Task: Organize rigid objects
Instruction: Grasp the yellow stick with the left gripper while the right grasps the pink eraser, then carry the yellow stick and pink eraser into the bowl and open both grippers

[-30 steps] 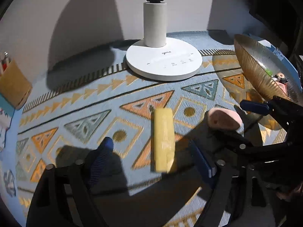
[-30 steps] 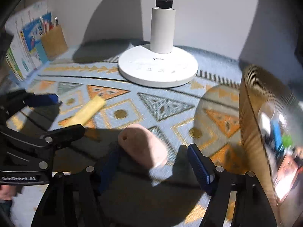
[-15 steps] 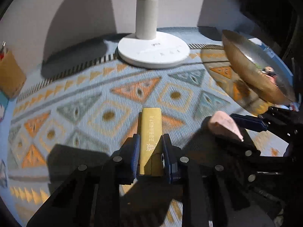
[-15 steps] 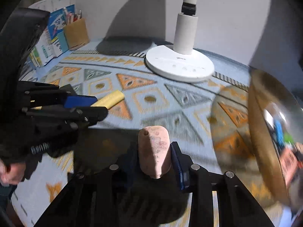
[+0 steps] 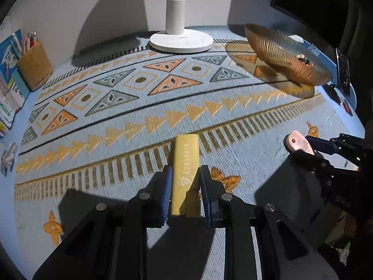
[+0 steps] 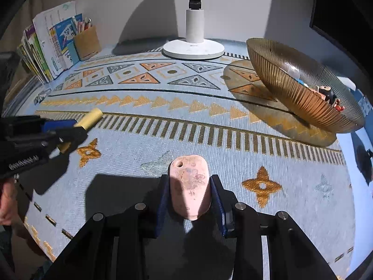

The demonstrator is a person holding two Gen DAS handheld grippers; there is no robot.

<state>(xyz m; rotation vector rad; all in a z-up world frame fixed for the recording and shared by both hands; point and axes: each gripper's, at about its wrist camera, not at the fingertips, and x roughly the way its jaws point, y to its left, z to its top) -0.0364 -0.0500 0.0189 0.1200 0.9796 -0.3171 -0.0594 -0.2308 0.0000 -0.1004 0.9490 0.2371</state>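
left gripper (image 5: 185,187) pinches a long yellow rectangular block with printed characters (image 5: 185,161); right gripper (image 6: 190,196) pinches a pink rounded stone-like piece with 1 hole (image 6: 189,182). both pieces are lifted over the near part of the blue patterned cloth (image 6: 209,121), so pickup looks done and placing is left. judged target: ribbed amber glass bowl (image 6: 286,98) far right, already holding small toys. open cloth in between; white round lamp base (image 6: 193,49) far centre, table edge just past the bowl.

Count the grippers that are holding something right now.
2. The left gripper clamps the yellow bar; the right gripper clamps the pink stone.
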